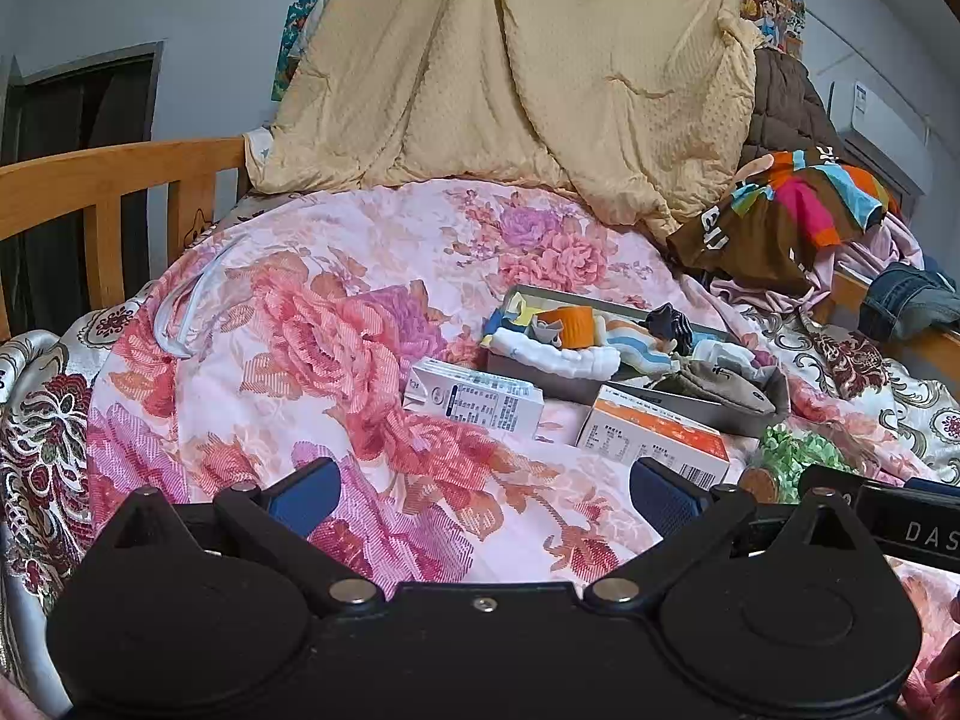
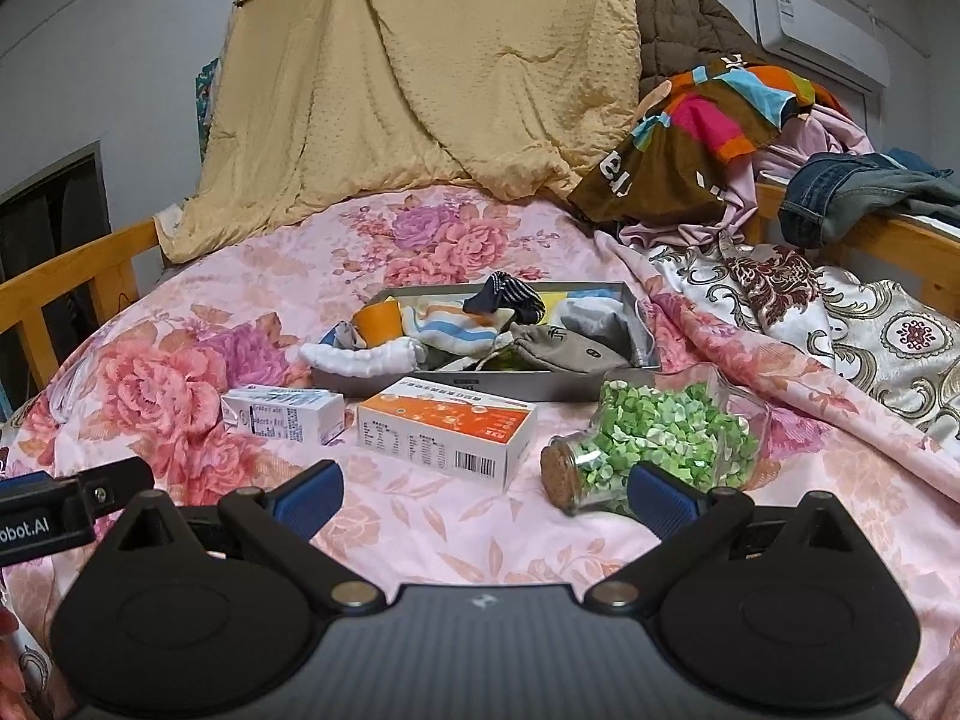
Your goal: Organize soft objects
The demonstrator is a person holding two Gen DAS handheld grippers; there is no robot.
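Observation:
A grey tray (image 2: 456, 387) (image 1: 756, 417) sits on the floral bedspread and holds soft items: a white towel (image 2: 366, 357) (image 1: 558, 354), an orange roll (image 2: 377, 319) (image 1: 570, 324), a striped sock (image 2: 447, 324), a dark striped sock (image 2: 507, 294) and a grey pouch (image 2: 564, 348) (image 1: 720, 390). My left gripper (image 1: 483, 495) is open and empty, near and left of the tray. My right gripper (image 2: 483, 495) is open and empty, in front of the tray.
A white-blue carton (image 2: 282, 414) (image 1: 474, 402), an orange box (image 2: 444, 429) (image 1: 654, 438) and a corked jar of green paper stars (image 2: 654, 438) (image 1: 792, 456) lie before the tray. A tan blanket (image 2: 420, 78) hangs behind. Clothes (image 2: 708, 144) pile at right. Wooden rails (image 1: 108, 192) edge the bed.

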